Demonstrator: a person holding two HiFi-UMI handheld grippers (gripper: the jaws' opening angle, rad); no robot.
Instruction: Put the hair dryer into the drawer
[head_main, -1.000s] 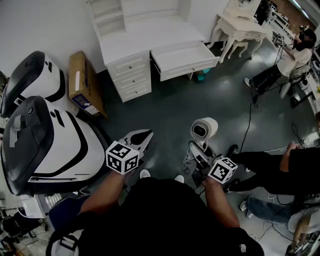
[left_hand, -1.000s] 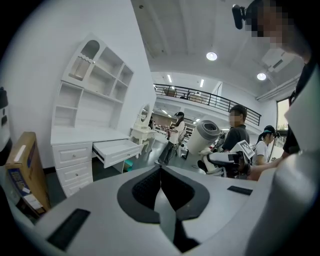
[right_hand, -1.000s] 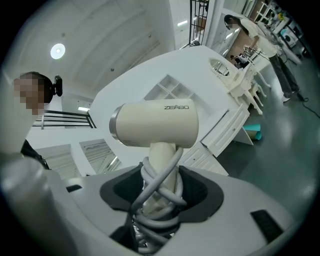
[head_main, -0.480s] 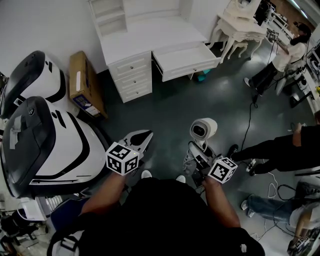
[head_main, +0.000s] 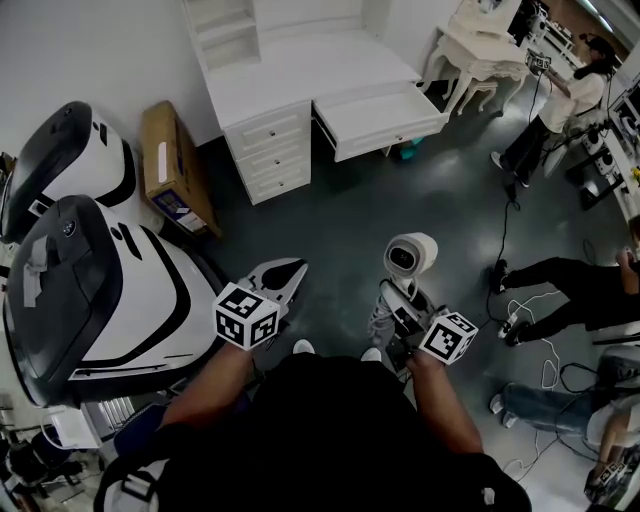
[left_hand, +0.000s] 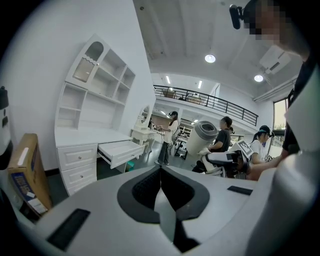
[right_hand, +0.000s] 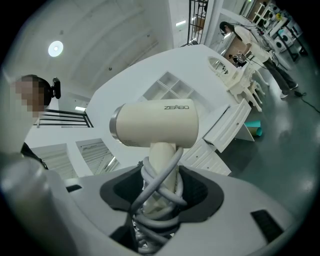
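Note:
The cream hair dryer (head_main: 410, 255) stands upright above the dark floor, its grey cord wound round the handle. My right gripper (head_main: 400, 318) is shut on that handle. In the right gripper view the hair dryer (right_hand: 155, 125) fills the middle, with the right gripper (right_hand: 157, 192) clamped on handle and cord. My left gripper (head_main: 288, 274) is shut and holds nothing; in its own view the left gripper (left_hand: 161, 172) has its jaws meeting. The white desk's drawer (head_main: 382, 122) stands pulled open far ahead. The drawer (left_hand: 120, 151) also shows in the left gripper view, and the drawer (right_hand: 227, 122) in the right gripper view.
A cardboard box (head_main: 170, 165) leans by the desk's left side. Two big white-and-black machines (head_main: 90, 280) crowd the left. A small white table (head_main: 480, 50) stands at the back right. A person's legs (head_main: 560, 285) and cables (head_main: 530, 330) lie on the floor at right.
Both grippers keep their pose and the right one still holds the hair dryer. The view has shifted slightly. The person at the right has moved further right.

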